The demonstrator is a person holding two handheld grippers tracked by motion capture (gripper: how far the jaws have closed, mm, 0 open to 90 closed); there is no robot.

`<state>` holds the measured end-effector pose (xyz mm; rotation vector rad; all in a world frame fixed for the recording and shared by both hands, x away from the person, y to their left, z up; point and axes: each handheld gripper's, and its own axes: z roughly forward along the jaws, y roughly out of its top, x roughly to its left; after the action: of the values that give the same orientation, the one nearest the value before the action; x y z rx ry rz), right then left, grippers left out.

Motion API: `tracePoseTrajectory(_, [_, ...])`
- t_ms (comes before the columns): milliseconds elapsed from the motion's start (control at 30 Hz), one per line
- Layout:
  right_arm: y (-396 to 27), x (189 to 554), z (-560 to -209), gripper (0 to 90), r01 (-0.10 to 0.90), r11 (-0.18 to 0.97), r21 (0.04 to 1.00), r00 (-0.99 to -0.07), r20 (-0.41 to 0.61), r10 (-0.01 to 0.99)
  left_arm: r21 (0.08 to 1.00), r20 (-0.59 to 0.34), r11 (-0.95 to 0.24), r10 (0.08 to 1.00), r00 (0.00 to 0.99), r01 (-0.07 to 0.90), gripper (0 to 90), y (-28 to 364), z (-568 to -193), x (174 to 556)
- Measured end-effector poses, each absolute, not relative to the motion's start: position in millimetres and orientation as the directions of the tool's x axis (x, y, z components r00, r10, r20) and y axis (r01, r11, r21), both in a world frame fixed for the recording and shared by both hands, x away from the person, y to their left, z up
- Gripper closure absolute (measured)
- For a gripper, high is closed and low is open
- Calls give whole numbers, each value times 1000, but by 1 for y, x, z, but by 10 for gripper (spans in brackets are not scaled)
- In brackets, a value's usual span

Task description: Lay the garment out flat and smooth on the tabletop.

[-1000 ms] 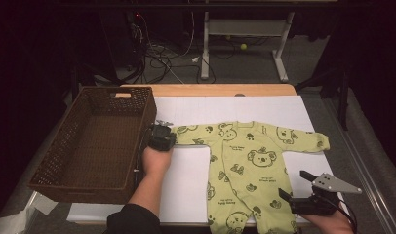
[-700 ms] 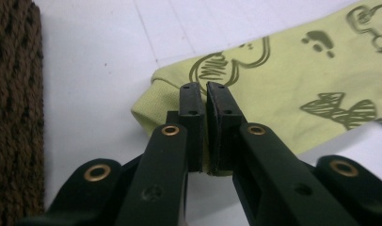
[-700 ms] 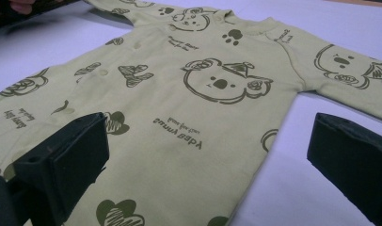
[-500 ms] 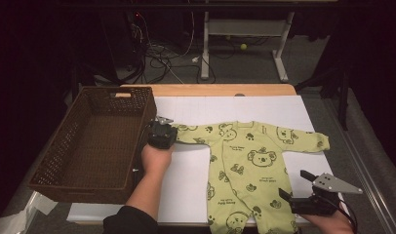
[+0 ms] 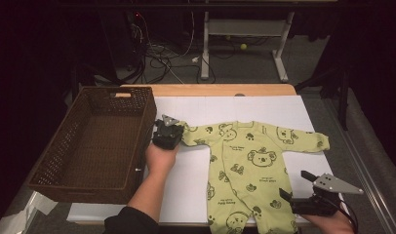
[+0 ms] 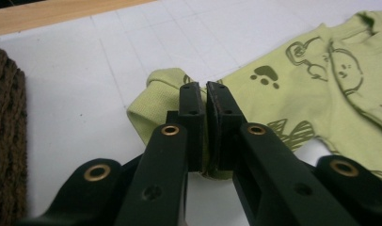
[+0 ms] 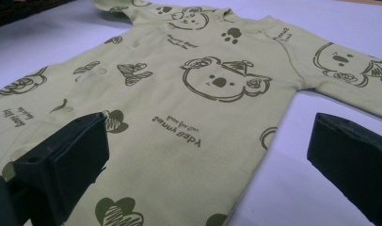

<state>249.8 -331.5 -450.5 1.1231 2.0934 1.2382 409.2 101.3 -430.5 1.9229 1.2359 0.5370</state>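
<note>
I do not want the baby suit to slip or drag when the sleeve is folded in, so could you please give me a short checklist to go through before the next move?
1. Left tongs closed on the cuff of the sleeve: ok, the jaws pinch the cloth.
2. Right tongs ready: ok, jaws wide open beside the leg of the baby suit, holding nothing.
3. Baby suit flat on the white mat: ok, body and far sleeve lie spread.
4. Only one layer of the cuff is pinched: cannot tell.
5. Basket clear of the held sleeve: ok, but it stands close beside the left tongs.
</note>
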Motion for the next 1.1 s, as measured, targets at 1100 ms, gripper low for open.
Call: tracePoseTrajectory(1100, [-336, 246, -452, 1, 426, 254, 868, -551, 27, 834, 835, -35, -293, 817, 575, 466, 818, 49, -400, 403])
